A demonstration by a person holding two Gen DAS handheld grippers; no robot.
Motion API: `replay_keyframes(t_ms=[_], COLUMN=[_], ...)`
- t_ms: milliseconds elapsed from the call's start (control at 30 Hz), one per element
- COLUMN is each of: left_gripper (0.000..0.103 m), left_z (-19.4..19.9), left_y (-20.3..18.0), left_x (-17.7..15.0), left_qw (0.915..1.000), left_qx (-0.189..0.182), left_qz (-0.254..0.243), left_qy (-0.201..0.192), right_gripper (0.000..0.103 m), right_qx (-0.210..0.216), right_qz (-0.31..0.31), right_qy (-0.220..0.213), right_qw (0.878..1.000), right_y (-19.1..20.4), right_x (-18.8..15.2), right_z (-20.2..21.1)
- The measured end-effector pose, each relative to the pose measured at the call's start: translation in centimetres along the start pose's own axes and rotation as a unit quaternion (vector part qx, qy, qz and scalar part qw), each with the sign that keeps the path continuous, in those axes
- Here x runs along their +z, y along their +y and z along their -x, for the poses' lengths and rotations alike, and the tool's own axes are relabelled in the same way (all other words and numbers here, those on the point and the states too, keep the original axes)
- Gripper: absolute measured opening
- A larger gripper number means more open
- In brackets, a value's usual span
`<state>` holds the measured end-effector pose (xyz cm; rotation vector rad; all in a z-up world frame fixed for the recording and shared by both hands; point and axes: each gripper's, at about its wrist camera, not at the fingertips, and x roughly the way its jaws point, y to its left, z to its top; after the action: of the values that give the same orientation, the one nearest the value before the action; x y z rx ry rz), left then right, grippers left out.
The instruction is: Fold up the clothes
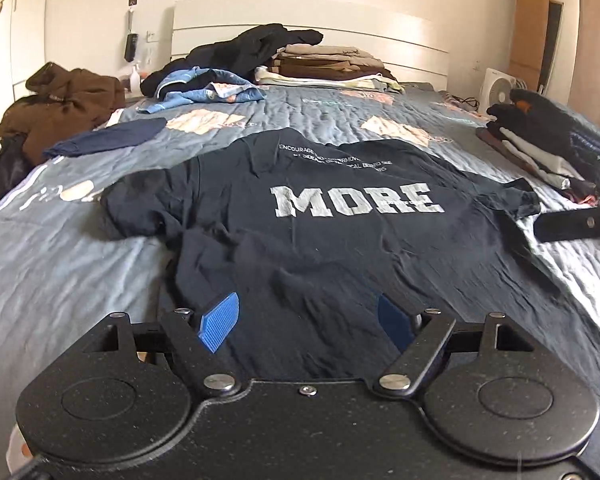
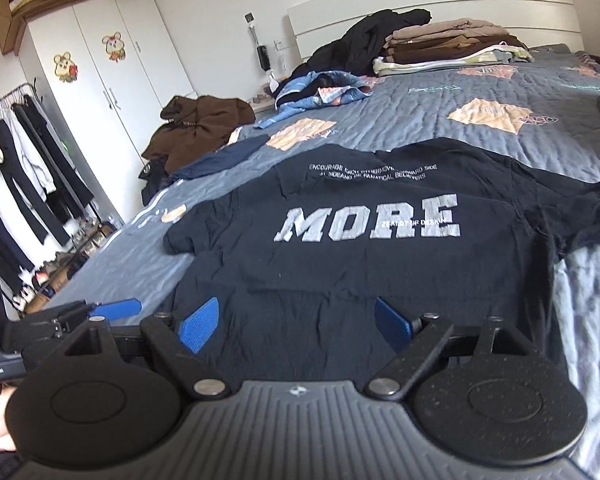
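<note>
A black T-shirt (image 1: 340,248) with "MORE" in grey letters lies spread flat on the grey-blue bedspread (image 1: 60,264), sleeves out to both sides, hem toward me. My left gripper (image 1: 308,304) hovers open over the hem, its blue pads (image 1: 218,324) wide apart with only cloth below them. My right gripper (image 2: 296,308) is also open above the same T-shirt (image 2: 360,264) near the hem, holding nothing. In the right wrist view the left gripper (image 2: 116,308) shows at the lower left beside the shirt's edge. A black gripper part (image 1: 576,224) reaches in by the right sleeve.
Folded piles (image 1: 332,64) and a black heap sit by the headboard, and another stack (image 1: 548,140) lies at the bed's right edge. A blue garment (image 1: 204,92), a navy piece (image 1: 108,140) and a brown hoodie (image 1: 60,104) lie left. Wardrobe (image 2: 100,80) and clothes rack (image 2: 20,160) stand left.
</note>
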<state>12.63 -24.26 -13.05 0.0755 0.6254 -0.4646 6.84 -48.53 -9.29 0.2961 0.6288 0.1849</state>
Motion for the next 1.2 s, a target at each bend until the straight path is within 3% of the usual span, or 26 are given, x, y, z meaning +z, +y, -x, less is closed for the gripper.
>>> replay_keyframes(t_ms=[200,467,767,1200], left_gripper=[0.076,0.078,0.079,0.079], left_z=[2.3,5.6,7.6,7.8], left_y=[-0.2,-1.3,-0.8,-1.0], left_x=[-1.8,-3.5,-3.8,-3.8], left_qw=[0.9998,0.9998,0.9998,0.9994], left_qx=[-0.002,0.009,0.009,0.026], left_qz=[0.019,-0.014,-0.002,-0.02], left_qy=[0.003,-0.011,-0.016,-0.013], right_gripper=[0.085,0.085,0.085,0.085], right_qx=[-0.029,-0.073,-0.102,-0.101], right_qz=[-0.003,-0.006,-0.011,0.011], right_qy=[-0.002,-0.012,-0.018,0.0], right_qw=[1.0,0.997,0.995,0.995], right_y=[0.9,3.3,6.0,7.2], right_x=[-2.6,-6.0,-8.3,-7.7], right_z=[2.6,6.0,9.4,10.1])
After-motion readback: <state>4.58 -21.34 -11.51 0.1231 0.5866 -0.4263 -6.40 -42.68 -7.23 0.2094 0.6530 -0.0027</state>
